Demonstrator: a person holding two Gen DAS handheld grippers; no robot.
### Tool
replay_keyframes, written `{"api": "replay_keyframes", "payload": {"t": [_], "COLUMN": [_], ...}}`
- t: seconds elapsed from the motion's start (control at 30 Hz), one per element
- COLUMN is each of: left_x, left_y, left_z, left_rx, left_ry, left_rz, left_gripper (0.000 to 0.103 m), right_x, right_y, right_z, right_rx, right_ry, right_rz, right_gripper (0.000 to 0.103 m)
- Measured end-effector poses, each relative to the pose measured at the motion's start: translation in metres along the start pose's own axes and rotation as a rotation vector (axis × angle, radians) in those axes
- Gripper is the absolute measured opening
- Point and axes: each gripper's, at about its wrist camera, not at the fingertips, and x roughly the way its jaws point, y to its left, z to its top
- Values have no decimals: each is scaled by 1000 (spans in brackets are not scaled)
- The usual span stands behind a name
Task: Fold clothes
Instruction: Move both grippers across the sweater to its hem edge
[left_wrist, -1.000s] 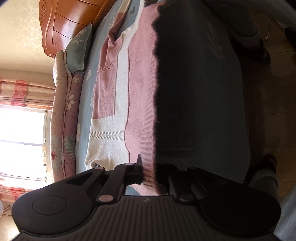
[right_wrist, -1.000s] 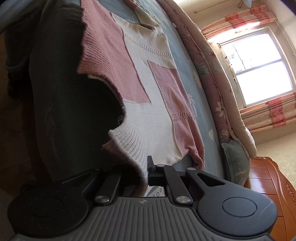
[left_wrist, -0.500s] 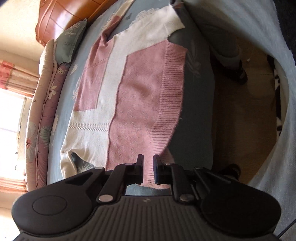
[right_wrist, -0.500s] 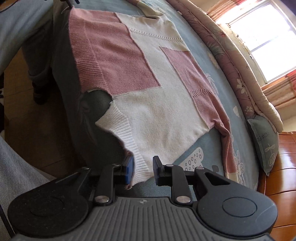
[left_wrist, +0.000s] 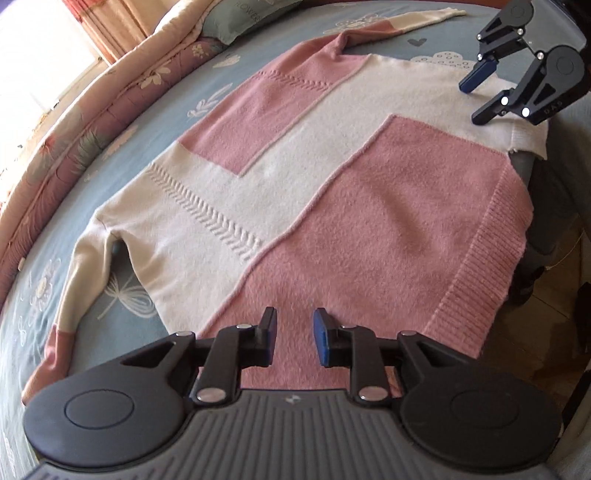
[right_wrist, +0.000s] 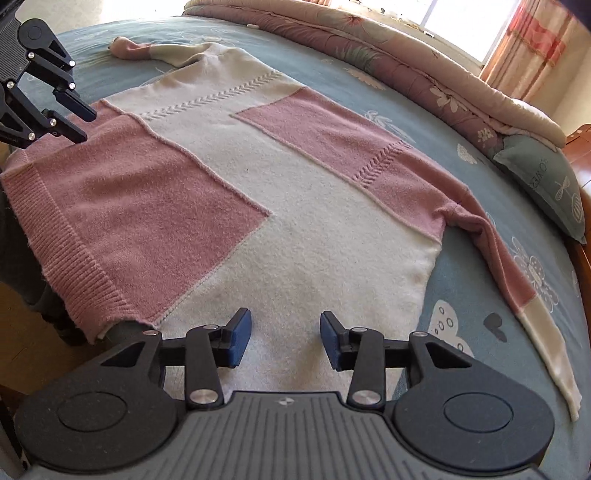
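A pink and cream patchwork sweater (left_wrist: 332, 192) lies spread flat on the bed, its ribbed hem at the bed's edge. It also shows in the right wrist view (right_wrist: 258, 206). My left gripper (left_wrist: 294, 338) is open and empty, just above the pink hem corner; it shows in the right wrist view too (right_wrist: 81, 125). My right gripper (right_wrist: 284, 339) is open and empty above the cream hem corner; it appears in the left wrist view (left_wrist: 476, 101). One sleeve (left_wrist: 74, 295) lies out to the left, the other sleeve (right_wrist: 517, 280) to the right.
The bed has a blue patterned sheet (right_wrist: 480, 314). A rolled floral quilt (right_wrist: 424, 74) and a grey-green pillow (right_wrist: 546, 177) lie along the far side. A window with pink curtains (right_wrist: 535, 37) is beyond. Wooden floor (left_wrist: 554, 332) lies past the bed's edge.
Both grippers let go of the sweater's hem and opened. They rose and tilted, so the sweater now lies flat on the bed.
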Motion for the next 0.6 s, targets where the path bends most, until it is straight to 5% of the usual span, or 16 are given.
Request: {"api": "replay_keyframes", "payload": {"t": [0.07, 0.2, 0.37, 0.53, 0.6], "left_x": [-6, -19, -22, 4, -1], "left_y": [13, 35, 36, 13, 15], "left_z": [-19, -24, 6, 11, -1], "left_rx": [-45, -109, -239, -243, -257], "left_ry": [18, 54, -56, -7, 4], "left_rz": [11, 55, -67, -106, -88], "left_gripper": [32, 34, 35, 36, 48], "right_x": [-6, -12, -12, 10, 15], "right_y": [-11, -21, -10, 12, 13], "right_z": [-10, -12, 19, 37, 29], "right_rx": [48, 95, 177, 191, 191], "right_ry": [6, 3, -87, -73, -39], "right_rz": [-10, -8, 92, 146, 133], "right_gripper": [64, 64, 65, 69, 74]}}
